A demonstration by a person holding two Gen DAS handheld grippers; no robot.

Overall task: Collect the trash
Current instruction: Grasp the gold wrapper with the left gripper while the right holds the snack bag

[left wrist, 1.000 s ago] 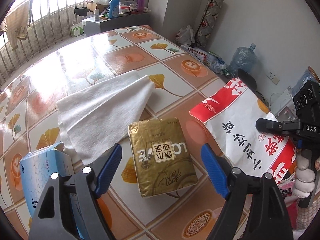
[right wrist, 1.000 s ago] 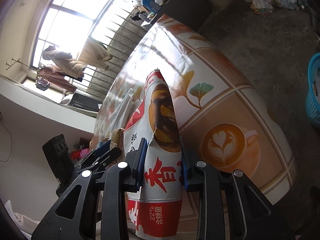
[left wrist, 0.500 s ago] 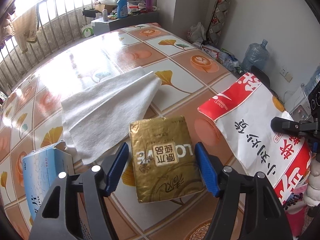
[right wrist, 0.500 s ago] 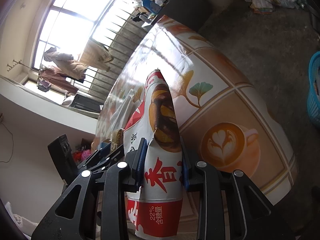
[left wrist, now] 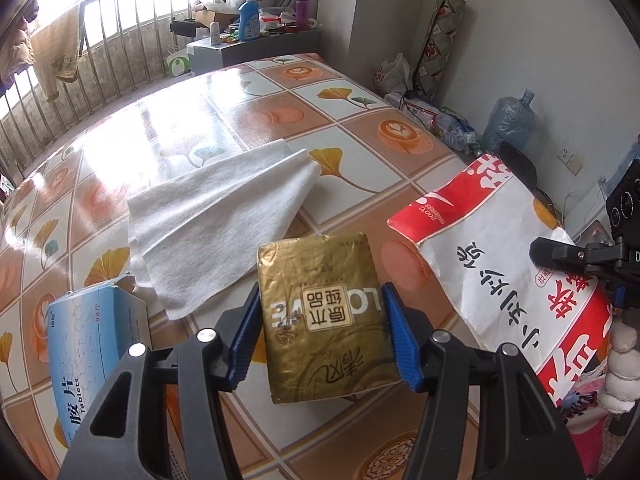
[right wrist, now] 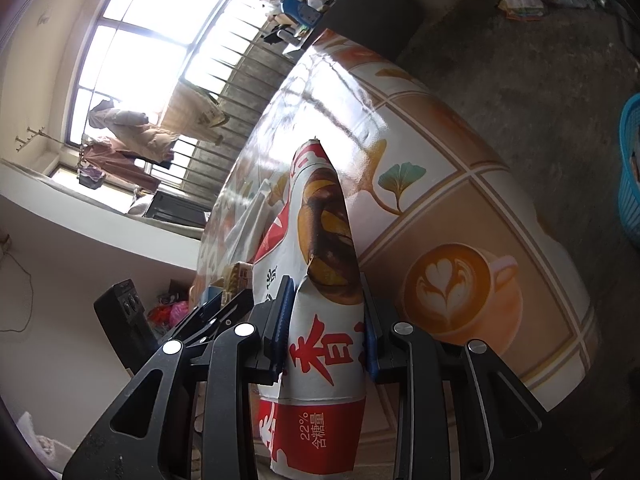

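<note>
Two grippers are working at the patterned table [left wrist: 352, 148], each with a piece of trash between its blue pads.

The left gripper [left wrist: 322, 334] has just been closing its jaws around the gold packet [left wrist: 320, 316], and the pads are now sitting against its two sides, though how firmly they are pressing is hard to judge. The right gripper [right wrist: 325, 328] is clamping the red-and-white paper bag [right wrist: 320, 280], holding it raised at the table's edge. Beyond the packet a white cloth [left wrist: 216, 216] is lying spread out, and a blue tablet box [left wrist: 94, 344] is resting just beside the cloth's near corner.
</note>
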